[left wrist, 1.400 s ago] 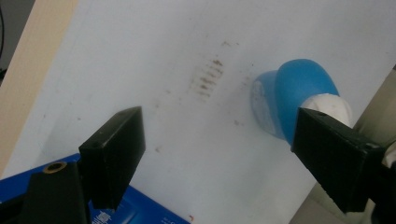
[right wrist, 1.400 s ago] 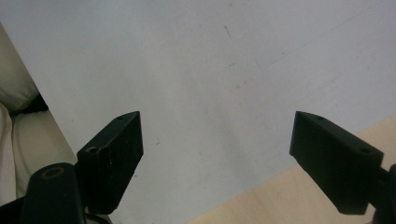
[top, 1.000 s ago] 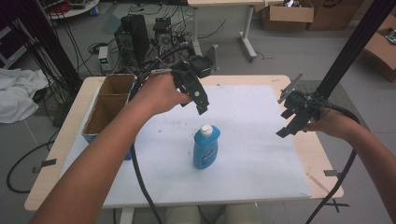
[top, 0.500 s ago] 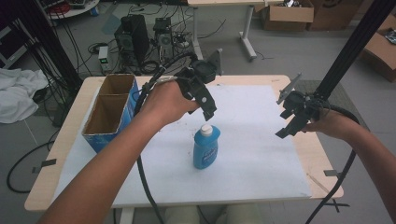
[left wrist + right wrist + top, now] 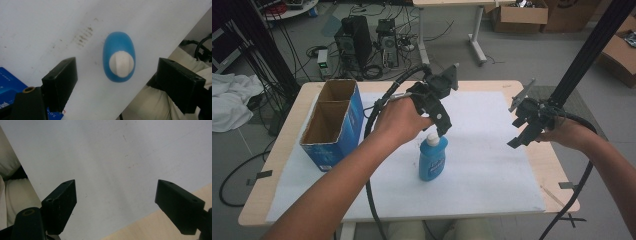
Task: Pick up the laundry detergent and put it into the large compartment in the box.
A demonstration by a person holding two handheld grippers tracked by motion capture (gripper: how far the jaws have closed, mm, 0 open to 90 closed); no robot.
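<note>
At the far left of my table stands an open blue cardboard box [image 5: 332, 127], rectangular, with a brown divider splitting it into two compartments; a corner of its printed blue side also peeks into the bottom left of the left gripper view. It sits on a smooth white sheet [image 5: 492, 165] that covers most of the pale wooden tabletop [image 5: 277, 165], leaving bare wood at the edges. Right of the box, near the middle of the sheet, the blue plastic dish-soap bottle with a white cap [image 5: 432, 156] stands upright, with a label on its front. My left gripper [image 5: 440, 126] hangs directly above it, pointing down, its tips just over the cap. The left gripper view looks straight down: the bottle [image 5: 120, 60] reads as a glossy blue oval with the matte white cap off-centre toward me, lying between my two blocky black jaws, which are spread wide and touch nothing. That view also picks out faint brown scuff marks [image 5: 83, 37] on the sheet, which the high view is too coarse to show. Far to the right, well apart from the bottle, my right gripper [image 5: 519, 139] hovers over the sheet's right edge; its own view shows its jaws [image 5: 116, 205] equally wide apart and empty, above white sheet meeting tan wood.
</note>
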